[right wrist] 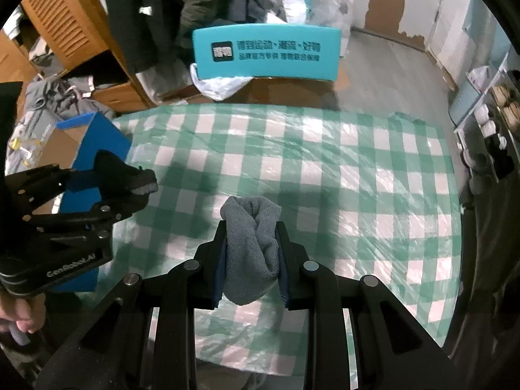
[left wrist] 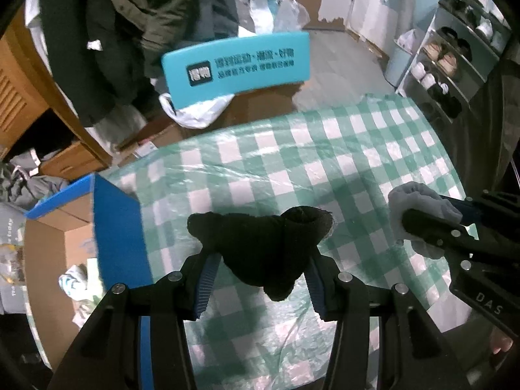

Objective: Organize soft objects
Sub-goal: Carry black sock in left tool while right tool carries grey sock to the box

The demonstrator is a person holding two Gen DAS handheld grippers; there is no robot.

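Above the green-checked tabletop [right wrist: 325,169], a black sock [left wrist: 263,243] is held clamped between the fingers of the left tool [left wrist: 260,269], clear of the surface and just right of a blue cardboard box [left wrist: 113,221]. A grey sock [right wrist: 252,243] is gripped, bunched, by the right tool [right wrist: 250,253], also lifted off the cloth. Beyond the tabletop's far edge, a teal chair back [right wrist: 265,53] with printed characters is seen.
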